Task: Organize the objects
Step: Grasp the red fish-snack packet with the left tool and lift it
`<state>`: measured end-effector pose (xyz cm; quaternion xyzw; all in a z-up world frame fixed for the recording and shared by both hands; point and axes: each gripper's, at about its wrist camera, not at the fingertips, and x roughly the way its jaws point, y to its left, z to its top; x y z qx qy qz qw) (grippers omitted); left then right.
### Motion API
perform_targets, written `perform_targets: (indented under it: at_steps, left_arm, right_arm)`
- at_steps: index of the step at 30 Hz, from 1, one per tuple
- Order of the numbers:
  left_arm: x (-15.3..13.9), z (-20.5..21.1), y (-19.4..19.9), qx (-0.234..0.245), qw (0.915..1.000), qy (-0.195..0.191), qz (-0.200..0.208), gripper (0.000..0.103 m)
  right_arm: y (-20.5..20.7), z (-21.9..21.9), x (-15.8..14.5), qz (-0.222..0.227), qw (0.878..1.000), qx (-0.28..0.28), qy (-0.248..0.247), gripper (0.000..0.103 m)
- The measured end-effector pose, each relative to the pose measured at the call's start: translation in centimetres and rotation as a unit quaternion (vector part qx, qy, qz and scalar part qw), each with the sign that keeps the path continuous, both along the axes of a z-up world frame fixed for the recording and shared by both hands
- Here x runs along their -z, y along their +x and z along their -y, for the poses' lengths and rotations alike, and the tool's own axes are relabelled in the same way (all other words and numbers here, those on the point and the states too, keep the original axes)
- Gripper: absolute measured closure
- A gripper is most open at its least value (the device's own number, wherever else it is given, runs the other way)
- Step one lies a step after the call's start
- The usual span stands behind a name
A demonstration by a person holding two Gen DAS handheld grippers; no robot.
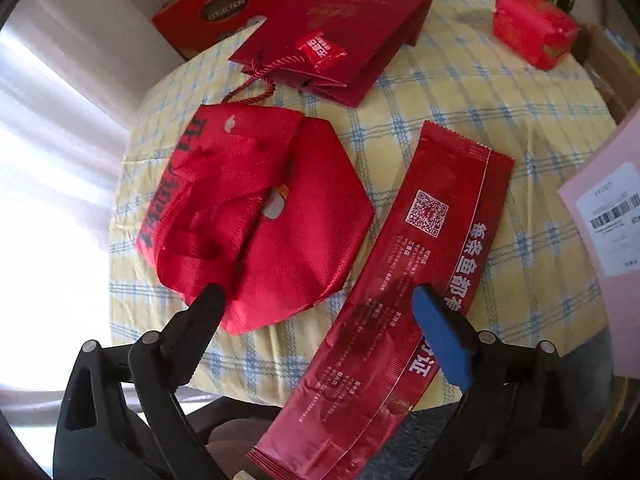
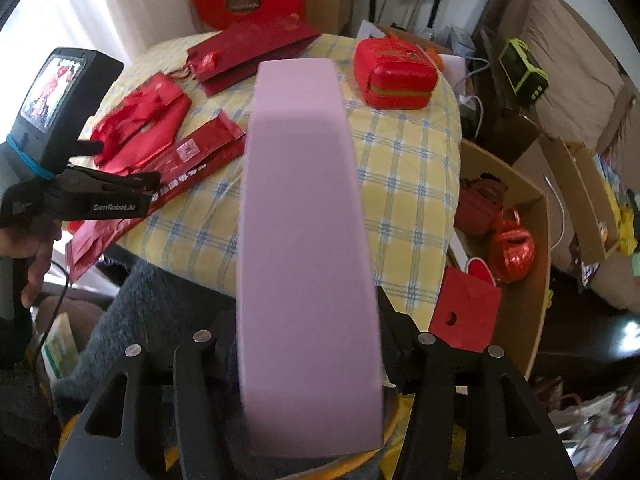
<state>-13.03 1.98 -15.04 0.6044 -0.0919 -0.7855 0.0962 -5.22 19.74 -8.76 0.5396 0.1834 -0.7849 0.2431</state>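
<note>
Red dominates my table (image 1: pixel 460 92): two bags (image 1: pixel 256 216), one long pouch (image 1: pixel 400 280); left gripper (image 1: pixel 316 300) spread, right gripper (image 2: pixel 308 320) pinching one pink box (image 2: pixel 304 240).

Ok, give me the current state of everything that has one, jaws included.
left gripper: jaws open, empty, over the long red packet.
right gripper: jaws shut on the pink box.
pink box: held above the table.
long red packet: flat, overhanging the table edge.
red fabric bag: crumpled, flat.
red paper bag: lying on its side.
red case: closed.
</note>
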Motion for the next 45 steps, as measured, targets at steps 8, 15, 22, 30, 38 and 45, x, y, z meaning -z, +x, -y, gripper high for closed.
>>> perform_targets:
  at_steps: [8, 15, 22, 30, 38, 45]
  left_arm:
    - [-1.6, -0.1, 1.7, 0.074, 0.9965, 0.037, 0.013, 0.009]
    - [-2.1, -0.4, 3.1, 0.134, 0.9895, 0.053, 0.011, 0.009]
    - [-0.4, -3.1, 4.0, 0.197, 0.9782, 0.05, 0.04, 0.009]
    - [2.0, -5.0, 4.0, 0.212, 0.9737, 0.011, 0.083, 0.009]
    - [3.8, -5.2, 3.5, 0.207, 0.9728, -0.02, 0.102, 0.004]
    - [4.5, -5.8, 2.6, 0.195, 0.9745, -0.046, 0.1, 0.0]
  right_arm:
    - [-0.4, 1.0, -1.0, -0.002, 1.0, -0.007, -0.004, 0.063]
    - [-0.2, 2.0, -0.1, -0.019, 1.0, -0.003, 0.01, 0.063]
    - [0.0, 2.0, 0.1, -0.02, 1.0, 0.0, 0.013, 0.063]
    - [0.3, 1.5, 0.1, -0.019, 1.0, 0.002, 0.003, 0.063]
    - [0.2, 1.5, 1.2, -0.013, 1.0, 0.0, 0.008, 0.063]
    - [0.2, 1.0, 1.3, -0.01, 1.0, -0.003, 0.001, 0.063]
